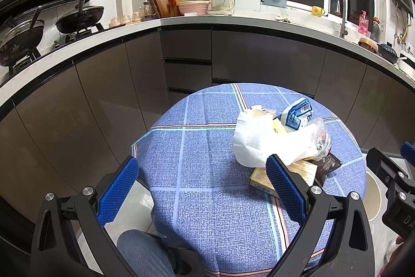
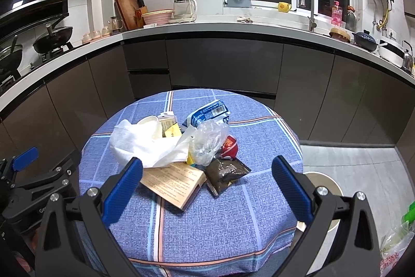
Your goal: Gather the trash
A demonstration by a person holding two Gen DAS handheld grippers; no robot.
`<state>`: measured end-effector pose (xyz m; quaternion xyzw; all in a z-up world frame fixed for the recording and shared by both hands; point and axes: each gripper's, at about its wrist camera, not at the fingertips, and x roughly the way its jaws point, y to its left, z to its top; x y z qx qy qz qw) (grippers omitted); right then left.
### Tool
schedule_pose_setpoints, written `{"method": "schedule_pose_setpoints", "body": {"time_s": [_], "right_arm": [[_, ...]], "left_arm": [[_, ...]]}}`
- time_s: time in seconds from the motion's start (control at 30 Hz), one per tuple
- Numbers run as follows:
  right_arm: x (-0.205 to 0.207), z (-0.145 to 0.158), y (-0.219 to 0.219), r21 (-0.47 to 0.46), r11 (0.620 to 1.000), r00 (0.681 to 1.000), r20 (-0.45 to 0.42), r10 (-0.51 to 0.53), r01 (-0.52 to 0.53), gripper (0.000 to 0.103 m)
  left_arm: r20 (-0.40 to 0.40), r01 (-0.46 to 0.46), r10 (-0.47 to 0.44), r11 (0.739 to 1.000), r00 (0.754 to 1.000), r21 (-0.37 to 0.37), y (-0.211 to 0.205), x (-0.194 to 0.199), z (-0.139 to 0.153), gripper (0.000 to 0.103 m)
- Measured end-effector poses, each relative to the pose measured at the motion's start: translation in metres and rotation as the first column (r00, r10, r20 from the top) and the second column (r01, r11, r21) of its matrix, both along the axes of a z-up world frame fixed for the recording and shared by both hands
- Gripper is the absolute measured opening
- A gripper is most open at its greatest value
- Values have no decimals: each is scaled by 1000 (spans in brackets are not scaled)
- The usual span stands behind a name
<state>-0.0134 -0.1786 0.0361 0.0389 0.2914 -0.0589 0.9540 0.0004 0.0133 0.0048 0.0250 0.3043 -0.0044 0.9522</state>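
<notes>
A: Both tools over the round table (image 2: 259, 142) now; the left gripper (image 1: 202, 188) has its blue fingers spread wide, nothing between them.

B: Same for the right gripper (image 2: 207, 183); jaws released, empty, hanging above the near side of the heap.

A: And the trash sits mid-table in one pile; white tissue (image 2: 145, 144) on top, clear plastic bag (image 2: 210, 142) beside it, blue carton (image 2: 207, 113) behind.

B: Tan box (image 2: 176, 181) and dark sachet (image 2: 228, 173) nearest the right gripper; a red scrap (image 2: 230, 147) touching the bag.
</notes>
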Motion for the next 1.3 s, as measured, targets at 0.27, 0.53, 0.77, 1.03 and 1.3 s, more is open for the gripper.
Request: {"method": "schedule_pose_setpoints", "body": {"time_s": [0.27,0.53,0.77,1.03,1.3], "right_arm": [[2,0,0,6,1000,1000,4,7,-7,100],[2,0,0,5,1000,1000,4,8,-8,100],[4,2,-1,5,1000,1000,5,10,-10,100],[6,3,-1,4,1000,1000,6,10,-10,100],[5,3,-1,3,1000,1000,6,10,-10,100]], "left_arm": [[-5,-4,4,1000,1000,-1,1,2,0,95],[-5,-3,3,1000,1000,1,1,3,-3,95],[-6,-5,5,1000,1000,2,1,4,-3,95],[-7,-5,5,1000,1000,1,1,4,-3,95],[-7,-5,5,1000,1000,1,1,4,-3,95]]}}
